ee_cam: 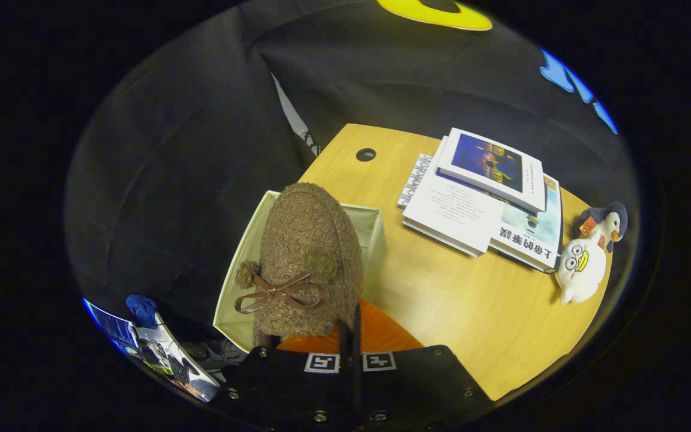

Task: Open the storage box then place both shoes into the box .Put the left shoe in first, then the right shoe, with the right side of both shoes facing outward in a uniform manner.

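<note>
The tongs (349, 336) are closed tight, their fingers pinching the rear rim of a fuzzy brown shoe (309, 258) with two pompoms and a thin leather-like bow, its orange lining showing just ahead of the fingers. The shoe hangs toe-forward over the open box (375, 231), a pale fabric bin with soft upright walls standing at the edge of the wooden desk (471, 318). Beyond lie stacked books (483, 198), a plush penguin (588, 255) beside them, and a round cable hole (366, 155).
</note>
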The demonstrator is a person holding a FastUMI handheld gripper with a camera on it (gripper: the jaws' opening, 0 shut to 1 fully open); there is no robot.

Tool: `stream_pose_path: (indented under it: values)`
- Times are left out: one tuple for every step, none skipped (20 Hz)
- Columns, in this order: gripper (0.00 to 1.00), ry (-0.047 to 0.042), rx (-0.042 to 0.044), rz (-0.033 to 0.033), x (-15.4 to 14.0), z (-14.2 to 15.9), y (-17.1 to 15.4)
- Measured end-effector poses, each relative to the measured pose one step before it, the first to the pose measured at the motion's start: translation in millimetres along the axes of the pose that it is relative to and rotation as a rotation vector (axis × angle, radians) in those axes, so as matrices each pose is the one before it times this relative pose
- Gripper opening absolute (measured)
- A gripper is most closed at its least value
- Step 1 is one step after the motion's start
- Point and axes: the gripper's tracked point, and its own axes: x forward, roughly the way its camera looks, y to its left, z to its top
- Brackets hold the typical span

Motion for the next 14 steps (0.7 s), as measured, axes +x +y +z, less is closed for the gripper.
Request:
stream_pose_path:
  values:
    - [0.0, 0.00965, -0.01152, -0.00033, 7.65, 1.11, 9.44]
    - [0.0, 0.01503, -0.00547, -0.00031, 9.4, -1.73, 7.41]
    - [0.0, 0.01361, -0.00537, 0.00206, 7.6, -0.96, 7.53]
    - [0.0, 0.00931, -0.00998, -0.00193, 8.36, 0.21, 5.31]
    - [0.0, 0.0098, -0.00721, -0.00874, 7.01, -1.39, 2.92]
    - [0.0, 0.00817, -0.01132, -0.00402, 7.45, -1.15, 3.01]
    - [0.0, 0.00848, -0.00294, -0.00536, 7.22, -1.14, 2.02]
    - [0.0, 0.01197, -0.00524, -0.00603, 6.51, -4.51, 1.52]
    - [0.0, 0.0103, 0.00009, -0.00339, 4.35, -1.77, 2.24]
    - [0.0, 0.00376, -0.00162, 0.0009, 4.16, -1.03, 2.18]
    - [0.0, -0.0022, -0.00416, -0.00055, 2.73, -0.19, 2.5]
    - [0.0, -0.008, -0.00182, -0.00647, 0.96, -0.11, 1.33]
    - [0.0, -0.01049, 0.00043, 0.01853, -3.17, 2.3, 4.56]
    - [0.06, -0.01264, -0.0088, 0.00851, 5.92, -2.25, 2.34]
